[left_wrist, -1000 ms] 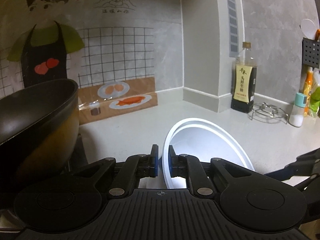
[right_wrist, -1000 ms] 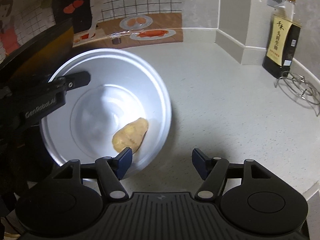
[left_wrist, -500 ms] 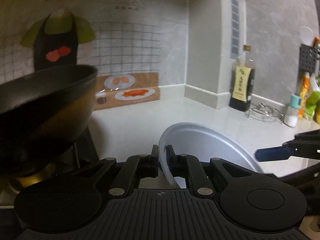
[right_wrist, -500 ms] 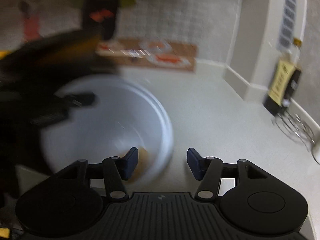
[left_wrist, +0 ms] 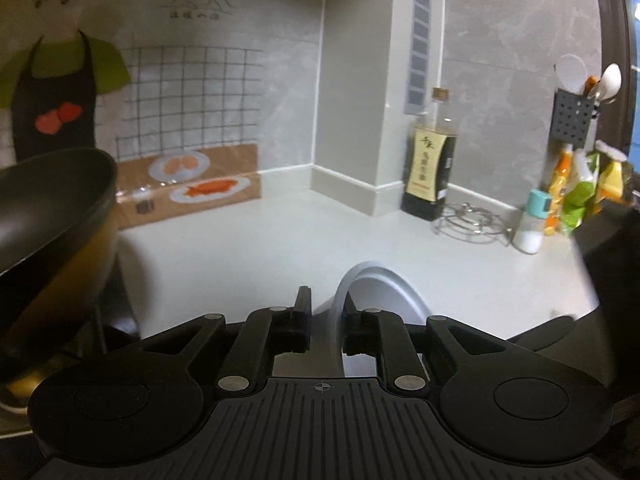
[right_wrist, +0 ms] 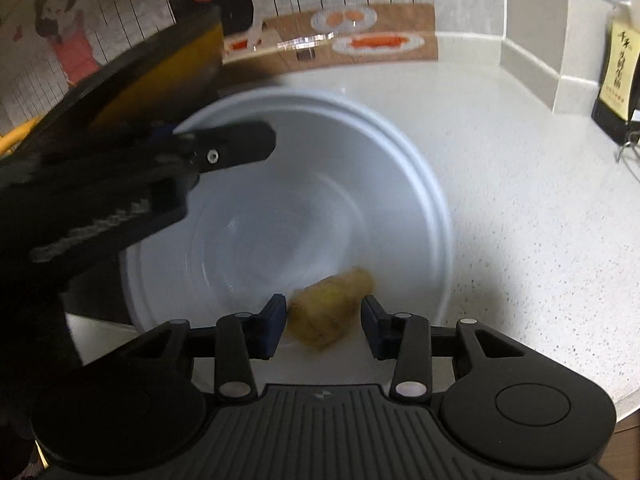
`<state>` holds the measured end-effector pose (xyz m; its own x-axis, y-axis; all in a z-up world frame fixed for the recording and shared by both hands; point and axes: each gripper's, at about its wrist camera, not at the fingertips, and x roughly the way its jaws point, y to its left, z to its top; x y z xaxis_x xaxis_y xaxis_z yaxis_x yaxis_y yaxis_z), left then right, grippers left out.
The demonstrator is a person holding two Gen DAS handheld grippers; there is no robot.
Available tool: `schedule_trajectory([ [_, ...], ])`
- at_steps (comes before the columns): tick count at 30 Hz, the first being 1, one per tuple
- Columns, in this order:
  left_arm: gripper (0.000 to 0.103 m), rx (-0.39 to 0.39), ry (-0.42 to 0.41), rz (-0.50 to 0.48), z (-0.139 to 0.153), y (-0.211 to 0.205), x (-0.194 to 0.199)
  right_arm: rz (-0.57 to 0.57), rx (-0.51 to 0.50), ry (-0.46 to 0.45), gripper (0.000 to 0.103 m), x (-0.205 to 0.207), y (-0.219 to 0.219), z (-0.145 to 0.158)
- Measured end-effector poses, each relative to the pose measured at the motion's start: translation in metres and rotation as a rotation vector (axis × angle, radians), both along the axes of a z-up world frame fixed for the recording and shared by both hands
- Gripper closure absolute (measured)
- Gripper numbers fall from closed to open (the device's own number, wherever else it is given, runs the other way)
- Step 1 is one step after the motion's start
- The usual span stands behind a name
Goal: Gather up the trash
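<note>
A white bowl (right_wrist: 400, 184) is held over the pale counter. My left gripper (left_wrist: 326, 320) is shut on the bowl's rim (left_wrist: 340, 300); it shows as a black arm in the right wrist view (right_wrist: 160, 168). A yellowish-brown scrap of food (right_wrist: 328, 308) lies in the bowl on its near side. My right gripper (right_wrist: 323, 322) is open, with one finger on each side of the scrap and not touching it.
A black wok (left_wrist: 52, 216) stands close on the left, beside the bowl (right_wrist: 152, 72). A dark sauce bottle (left_wrist: 430, 160), a wire trivet (left_wrist: 472, 220), a salt shaker (left_wrist: 532, 224) and hanging packets (left_wrist: 580, 196) stand at the back right of the counter (right_wrist: 520, 200).
My right gripper has moved in over the bowl, so its fingers now flank the scrap. The bowl has been lifted and tilted in my left gripper.
</note>
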<state>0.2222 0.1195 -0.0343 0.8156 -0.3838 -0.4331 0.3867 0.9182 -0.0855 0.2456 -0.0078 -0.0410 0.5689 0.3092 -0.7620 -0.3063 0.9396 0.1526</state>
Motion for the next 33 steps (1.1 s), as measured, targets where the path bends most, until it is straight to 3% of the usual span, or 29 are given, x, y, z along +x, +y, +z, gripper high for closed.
schedule_trajectory([
  [10, 0.087, 0.005, 0.027, 0.051, 0.003, 0.0, 0.003, -0.024, 0.066, 0.003, 0.065, -0.002, -0.015, 0.004],
  [19, 0.088, -0.005, 0.064, 0.091, -0.001, 0.002, 0.009, -0.071, 0.209, -0.117, 0.067, -0.023, -0.058, 0.054],
  [25, 0.088, 0.003, 0.084, 0.101, -0.004, 0.0, 0.012, -0.195, 0.14, -0.195, 0.068, -0.03, -0.088, 0.066],
  [30, 0.088, 0.014, 0.13, 0.135, -0.01, 0.002, 0.018, -0.294, 0.017, -0.159, 0.069, -0.026, -0.105, 0.042],
  [33, 0.088, 0.005, 0.174, 0.148, -0.015, 0.007, 0.023, -0.31, -0.012, -0.114, 0.079, -0.023, -0.11, 0.023],
])
